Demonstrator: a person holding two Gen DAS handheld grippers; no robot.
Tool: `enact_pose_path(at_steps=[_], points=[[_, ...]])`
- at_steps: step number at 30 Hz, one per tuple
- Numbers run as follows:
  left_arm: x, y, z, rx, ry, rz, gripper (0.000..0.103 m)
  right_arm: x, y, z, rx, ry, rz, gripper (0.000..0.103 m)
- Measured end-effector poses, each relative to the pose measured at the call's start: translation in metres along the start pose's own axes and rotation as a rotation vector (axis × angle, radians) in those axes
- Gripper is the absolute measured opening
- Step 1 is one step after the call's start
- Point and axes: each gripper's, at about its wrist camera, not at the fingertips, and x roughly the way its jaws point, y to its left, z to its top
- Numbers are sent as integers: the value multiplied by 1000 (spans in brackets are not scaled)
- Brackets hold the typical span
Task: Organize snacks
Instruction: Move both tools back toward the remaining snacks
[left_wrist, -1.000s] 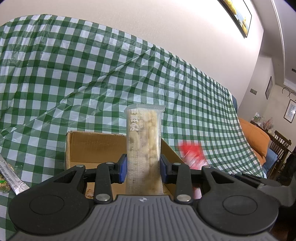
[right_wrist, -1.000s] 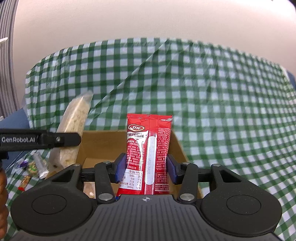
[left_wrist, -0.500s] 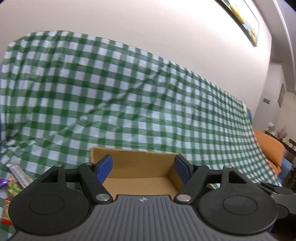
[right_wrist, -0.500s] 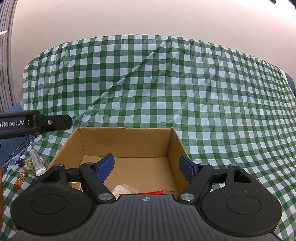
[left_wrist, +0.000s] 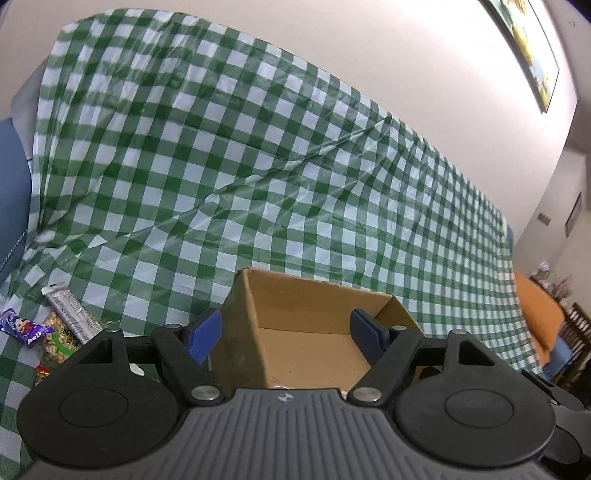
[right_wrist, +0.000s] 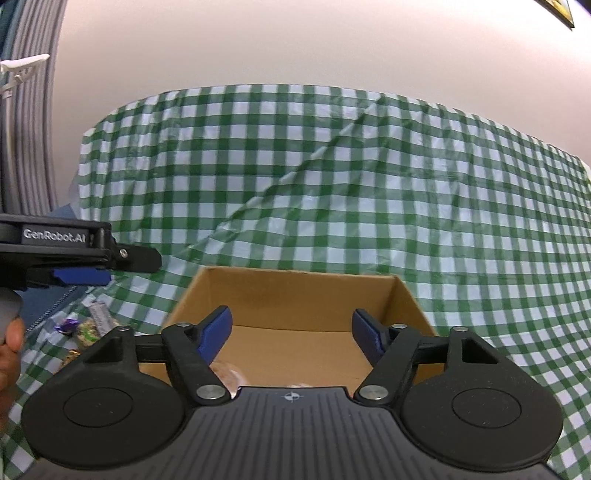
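An open cardboard box (left_wrist: 306, 295) stands on the green checked cloth; it also shows in the right wrist view (right_wrist: 295, 291). My left gripper (left_wrist: 286, 334) is open and empty above the box's left wall. My right gripper (right_wrist: 291, 332) is open and empty over the box's near side. A pale snack packet (right_wrist: 225, 373) lies on the box floor under the right gripper. Loose snacks lie left of the box: a silver packet (left_wrist: 70, 314), a purple candy (left_wrist: 22, 328) and a green nut bag (left_wrist: 59, 343). The left gripper's side (right_wrist: 81, 254) shows in the right wrist view.
The checked cloth (left_wrist: 258, 166) rises behind the box against a white wall. A blue cushion (left_wrist: 11, 206) lies at the far left. An orange seat (left_wrist: 535, 314) and wooden chairs stand at the far right. Several loose snacks (right_wrist: 88, 328) lie left of the box.
Both grippers have opened and let go: the pale cracker packet and the red packet dropped into the box. The left gripper has shifted left, toward the loose snacks.
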Motion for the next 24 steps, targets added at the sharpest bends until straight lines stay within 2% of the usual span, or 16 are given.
enact_pose_path(at_steps=[2, 4, 5, 6, 7, 9, 10, 14, 16, 20, 24], points=[[0, 16, -2, -10, 12, 6, 64, -2, 7, 0, 0, -6, 22, 67], [2, 35, 0, -50, 39, 40, 26, -6, 12, -1, -2, -12, 46, 59], [1, 43, 1, -65, 37, 49, 19, -7, 15, -1, -4, -14, 58, 55], [-1, 51, 4, -73, 27, 64, 12, -7, 20, -1, -8, -14, 79, 46], [-4, 57, 7, -78, 15, 83, 12, -6, 24, -1, -14, -14, 102, 36], [-7, 74, 11, -115, 4, 127, 12, -6, 33, 0, -26, -18, 141, 24], [-8, 85, 12, -148, 6, 148, 12, -6, 37, 0, -29, -19, 161, 23], [-16, 131, 14, -300, 19, 272, 12, -3, 61, 7, -42, 1, 240, 23], [-22, 158, 14, -408, 17, 326, 12, 1, 77, 13, -23, 27, 298, 23], [-31, 198, 10, -568, 14, 377, 13, 23, 128, 24, -36, 58, 356, 24], [-25, 214, 8, -609, 41, 390, 23, 64, 172, 21, -58, 116, 344, 27]])
